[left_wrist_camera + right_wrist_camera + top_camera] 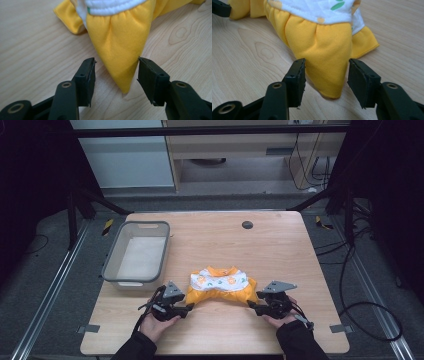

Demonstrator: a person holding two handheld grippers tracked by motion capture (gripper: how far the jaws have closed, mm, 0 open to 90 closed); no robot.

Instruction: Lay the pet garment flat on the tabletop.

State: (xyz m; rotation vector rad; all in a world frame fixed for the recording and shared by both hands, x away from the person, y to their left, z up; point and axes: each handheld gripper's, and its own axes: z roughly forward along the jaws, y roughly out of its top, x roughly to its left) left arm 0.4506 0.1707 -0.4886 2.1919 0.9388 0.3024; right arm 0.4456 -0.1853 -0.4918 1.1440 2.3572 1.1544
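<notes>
A small yellow garment (221,287) with a white printed top part lies folded on the wooden table (280,245), near its front. My left gripper (188,309) is at the garment's front left corner, open, and that yellow corner (122,65) lies between its jaws without being pinched. My right gripper (251,305) stands open at the front right corner, whose yellow cloth (327,67) reaches between the jaws. In the right gripper view, a tip of the left gripper (220,8) shows at the top left. A person's hands hold both grippers from the table's front edge.
A grey plastic basin (111,265) stands on the table's left side, behind my left gripper. A dark round hole (247,225) sits near the table's far edge. Cables (370,315) lie on the floor to the right.
</notes>
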